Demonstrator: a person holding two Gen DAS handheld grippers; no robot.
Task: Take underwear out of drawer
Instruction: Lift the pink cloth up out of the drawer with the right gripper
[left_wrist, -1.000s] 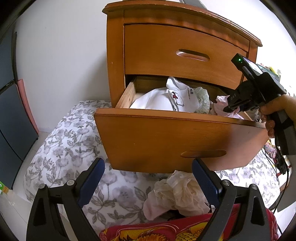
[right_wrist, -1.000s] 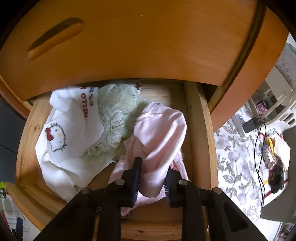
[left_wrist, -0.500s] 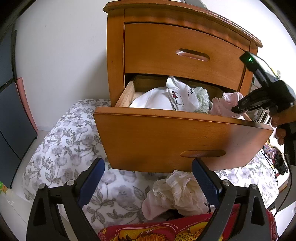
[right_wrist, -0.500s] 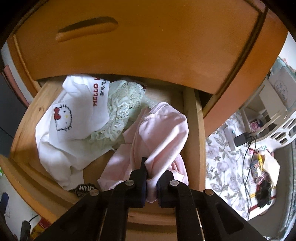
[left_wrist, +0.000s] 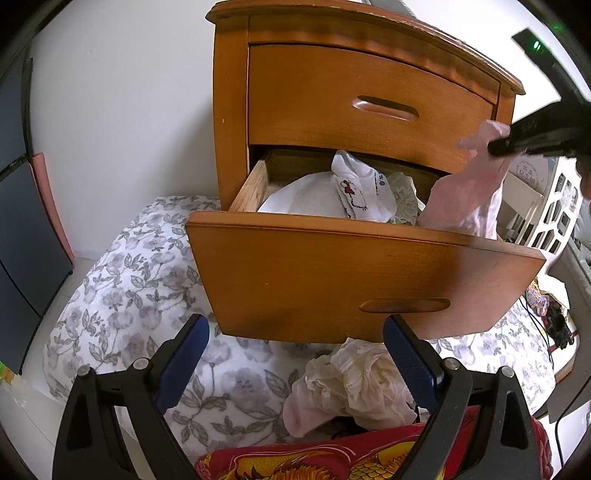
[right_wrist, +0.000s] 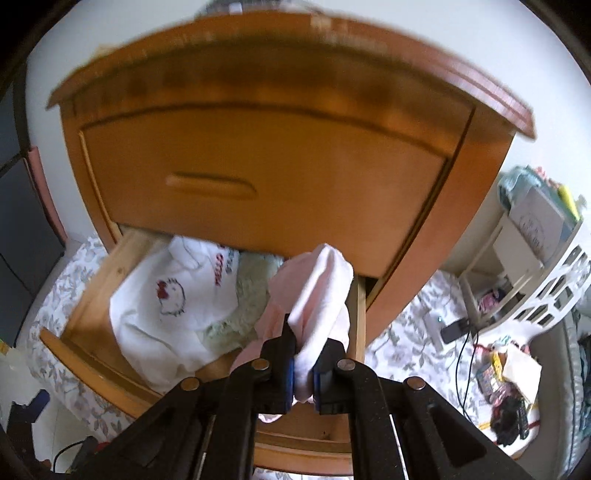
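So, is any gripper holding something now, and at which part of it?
The right gripper pinches the pink underwear at a bunched fold; which part is unclear. The left gripper is open and holds nothing.

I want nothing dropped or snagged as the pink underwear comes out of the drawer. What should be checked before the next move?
1. Right gripper shut on the pink underwear: ok, cloth is pinched between the pads.
2. Underwear clear of the open drawer: not ok, its lower end still hangs inside behind the front panel.
3. White printed garment left behind: ok, it lies in the drawer.
4. Pale green lace piece free of the pink cloth: cannot tell, they touch.
5. Left gripper out of the way: ok, open and empty below the drawer front.
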